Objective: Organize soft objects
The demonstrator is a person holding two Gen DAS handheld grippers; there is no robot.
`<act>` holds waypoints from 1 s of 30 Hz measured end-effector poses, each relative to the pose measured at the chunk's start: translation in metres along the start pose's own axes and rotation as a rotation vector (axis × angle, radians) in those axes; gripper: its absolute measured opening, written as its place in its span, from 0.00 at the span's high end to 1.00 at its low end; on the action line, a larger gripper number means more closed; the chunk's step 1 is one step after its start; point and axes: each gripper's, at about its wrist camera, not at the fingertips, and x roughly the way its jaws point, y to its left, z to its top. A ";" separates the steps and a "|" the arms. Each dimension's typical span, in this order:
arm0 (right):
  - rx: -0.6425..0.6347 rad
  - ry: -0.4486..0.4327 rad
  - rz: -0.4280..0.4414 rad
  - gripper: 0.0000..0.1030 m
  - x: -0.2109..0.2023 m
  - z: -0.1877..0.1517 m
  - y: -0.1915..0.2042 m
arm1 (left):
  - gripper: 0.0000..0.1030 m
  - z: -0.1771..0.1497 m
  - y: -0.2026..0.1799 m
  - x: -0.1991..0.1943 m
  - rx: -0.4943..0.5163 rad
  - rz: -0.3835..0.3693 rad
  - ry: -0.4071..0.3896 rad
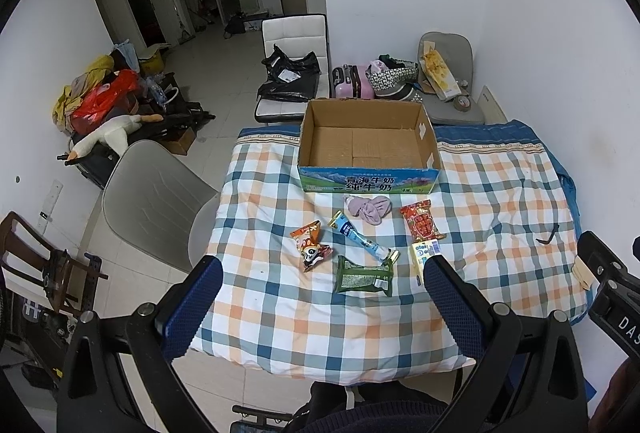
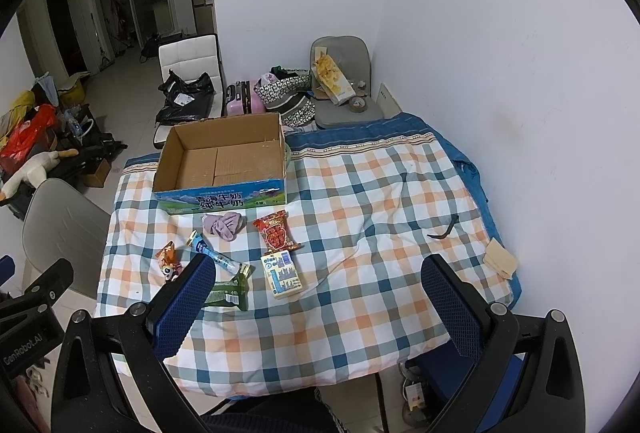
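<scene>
- On the checked cloth, snack packets (image 1: 363, 276) and a purple cloth (image 1: 369, 208) lie before the empty box (image 1: 368, 147).
- Your left gripper (image 1: 322, 285) and right gripper (image 2: 318, 283) hover spread, empty.
- Nothing packed yet; next, reach down and pinch gently.

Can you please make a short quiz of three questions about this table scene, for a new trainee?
1. True or false: the cardboard box already holds snacks.
2. Which item lies nearest the box: A) purple cloth B) green packet C) red packet?
3. Fill in: both the left hand-held gripper and the right hand-held gripper are ____.

Key: 1 false, the box is empty; 2 A; 3 open, holding nothing.
</scene>
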 end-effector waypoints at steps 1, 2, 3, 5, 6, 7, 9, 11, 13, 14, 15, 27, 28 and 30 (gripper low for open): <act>0.000 0.000 0.001 0.00 0.000 -0.001 0.000 | 0.00 0.000 0.000 0.000 0.000 -0.001 0.000; 0.000 -0.001 0.001 0.00 0.000 -0.002 -0.001 | 0.00 0.000 0.000 0.000 0.000 -0.001 -0.001; -0.001 -0.001 0.001 0.00 0.000 -0.002 0.000 | 0.00 0.000 0.000 0.000 0.001 -0.001 -0.001; -0.001 -0.002 0.001 0.00 0.000 -0.002 0.000 | 0.00 0.001 0.000 -0.001 0.001 0.000 -0.001; 0.001 -0.001 -0.001 0.00 -0.002 0.005 -0.001 | 0.00 0.001 0.000 -0.001 0.001 0.000 -0.001; 0.001 -0.001 0.001 0.00 -0.003 0.006 -0.001 | 0.00 0.001 0.000 -0.001 0.001 0.000 -0.001; 0.002 -0.003 -0.002 0.00 -0.002 0.006 -0.002 | 0.00 0.001 0.000 -0.001 0.000 0.001 -0.002; 0.000 -0.002 0.001 0.00 -0.002 0.005 -0.002 | 0.00 0.000 0.000 -0.001 -0.001 0.001 -0.003; 0.001 -0.003 0.000 0.00 -0.003 0.006 -0.001 | 0.00 0.000 0.000 -0.002 0.000 0.001 -0.003; 0.000 -0.003 0.001 0.00 -0.002 0.005 -0.002 | 0.00 0.000 0.000 -0.002 0.000 0.001 -0.003; 0.001 -0.003 0.001 0.00 -0.003 0.005 -0.002 | 0.00 0.000 0.000 -0.002 0.000 0.001 -0.003; 0.003 -0.007 0.000 0.00 -0.003 0.005 -0.002 | 0.00 -0.001 0.000 -0.001 0.001 -0.001 0.000; 0.003 -0.006 -0.001 0.00 -0.003 0.005 -0.001 | 0.00 0.000 0.001 0.001 0.001 -0.003 0.006; 0.003 -0.005 0.005 0.00 -0.003 0.004 -0.002 | 0.00 0.003 0.004 0.011 -0.003 -0.004 0.022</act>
